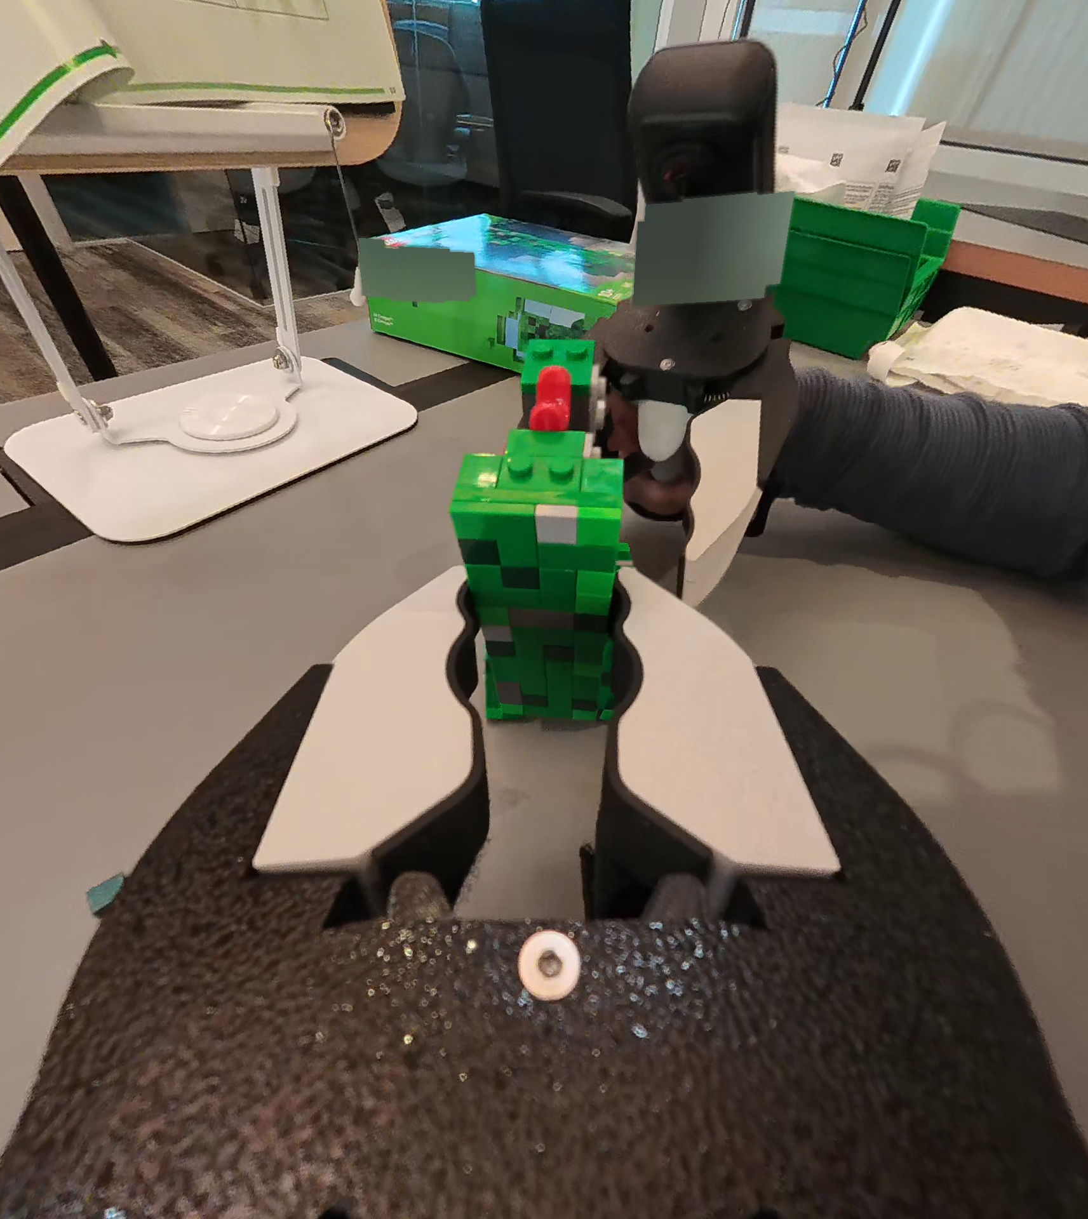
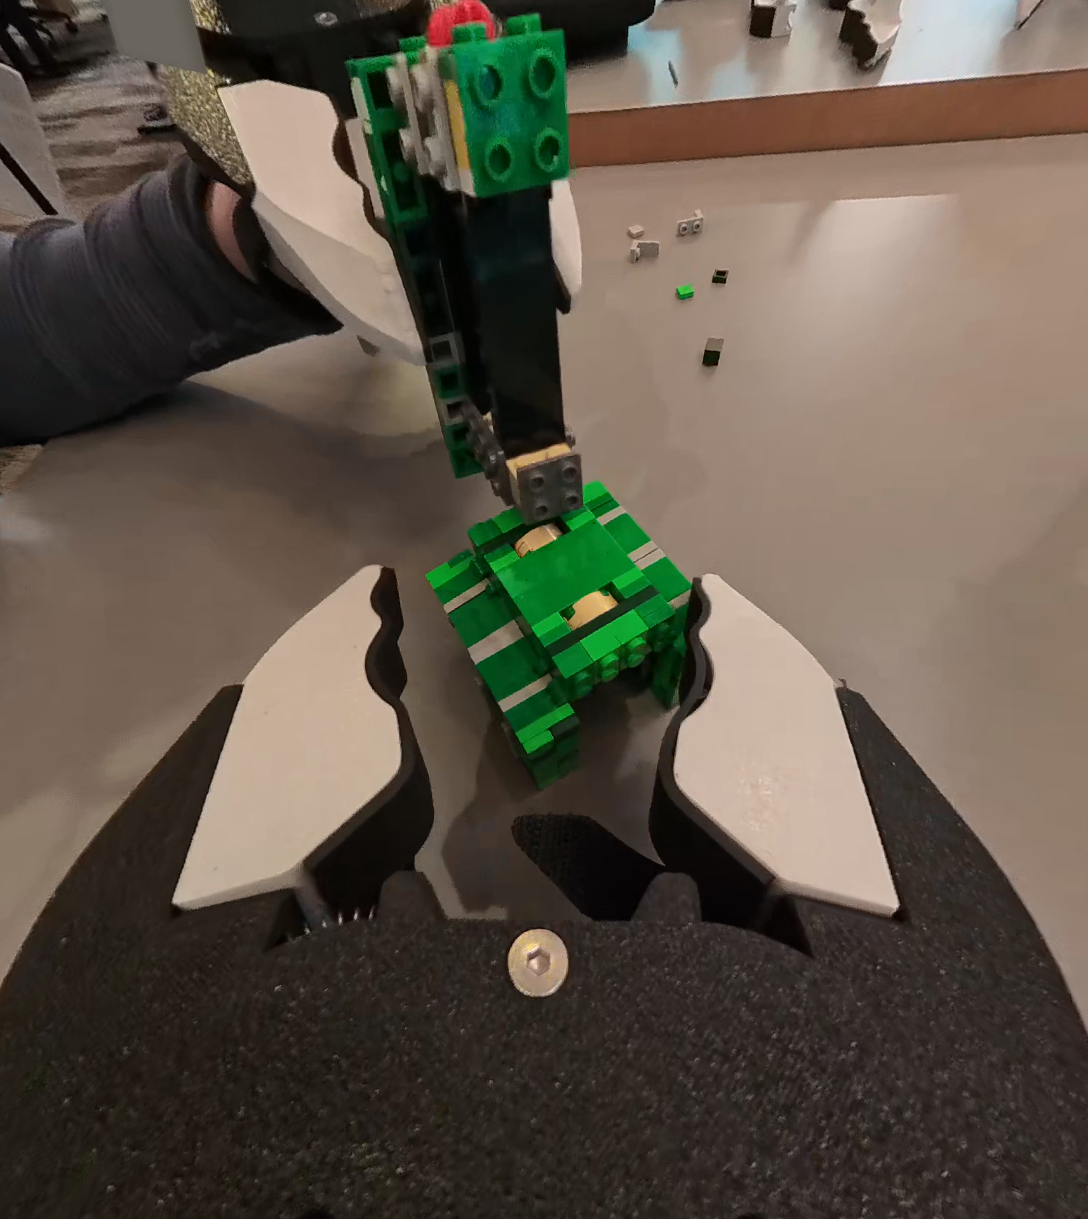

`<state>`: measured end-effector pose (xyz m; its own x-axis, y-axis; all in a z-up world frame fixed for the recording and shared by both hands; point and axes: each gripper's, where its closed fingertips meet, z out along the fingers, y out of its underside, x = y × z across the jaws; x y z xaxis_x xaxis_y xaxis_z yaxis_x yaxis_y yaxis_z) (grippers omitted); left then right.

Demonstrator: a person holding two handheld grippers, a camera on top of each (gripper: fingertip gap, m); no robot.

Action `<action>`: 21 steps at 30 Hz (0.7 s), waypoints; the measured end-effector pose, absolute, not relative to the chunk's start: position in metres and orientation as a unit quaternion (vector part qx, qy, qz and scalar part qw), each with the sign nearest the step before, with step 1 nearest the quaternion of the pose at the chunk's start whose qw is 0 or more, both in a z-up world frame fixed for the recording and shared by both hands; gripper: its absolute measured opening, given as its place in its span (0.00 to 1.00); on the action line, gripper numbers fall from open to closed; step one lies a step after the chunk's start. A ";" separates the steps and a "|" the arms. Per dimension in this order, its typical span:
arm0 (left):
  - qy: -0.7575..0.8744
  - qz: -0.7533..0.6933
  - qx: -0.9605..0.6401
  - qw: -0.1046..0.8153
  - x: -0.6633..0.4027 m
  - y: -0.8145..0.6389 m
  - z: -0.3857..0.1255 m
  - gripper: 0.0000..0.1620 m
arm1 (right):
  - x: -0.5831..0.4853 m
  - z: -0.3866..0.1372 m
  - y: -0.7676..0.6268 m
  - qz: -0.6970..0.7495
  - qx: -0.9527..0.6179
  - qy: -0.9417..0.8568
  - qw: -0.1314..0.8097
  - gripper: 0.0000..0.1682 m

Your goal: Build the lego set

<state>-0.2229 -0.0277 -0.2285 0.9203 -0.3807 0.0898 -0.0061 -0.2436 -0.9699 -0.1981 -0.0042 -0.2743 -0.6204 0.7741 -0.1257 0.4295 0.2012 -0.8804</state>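
My left gripper is shut on a tall green pixel-patterned lego body, which has a red piece at its far end. In the right wrist view the body hangs tilted from the left gripper's white fingers. A grey 2x2 plate at its lower end sits just above a green lego leg base standing on the grey table. My right gripper is open, with its fingers on either side of the base.
A green lego box, green bins and paper bags lie at the back. A white stand holding a booklet is at the left. Several small loose pieces lie beyond the base. A sleeved arm rests on the table. There is about 6 cm between the tips of the two grippers.
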 end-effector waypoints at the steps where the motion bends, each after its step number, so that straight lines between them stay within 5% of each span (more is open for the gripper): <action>1: 0.124 -0.158 -0.771 0.604 -0.222 -0.027 -0.228 0.23 | -0.199 -0.274 -0.005 0.493 -0.400 -0.752 0.177 0.49; 21: 0.149 -0.133 -0.797 0.570 -0.235 -0.046 -0.233 0.23 | -0.201 -0.273 -0.006 0.535 -0.409 -0.706 0.217 0.48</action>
<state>-0.2351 -0.0464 -0.2329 0.9203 -0.3890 0.0428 -0.0855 -0.3066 -0.9480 -0.2012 -0.0063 -0.2728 -0.5713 0.8102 -0.1310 0.3451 0.0923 -0.9340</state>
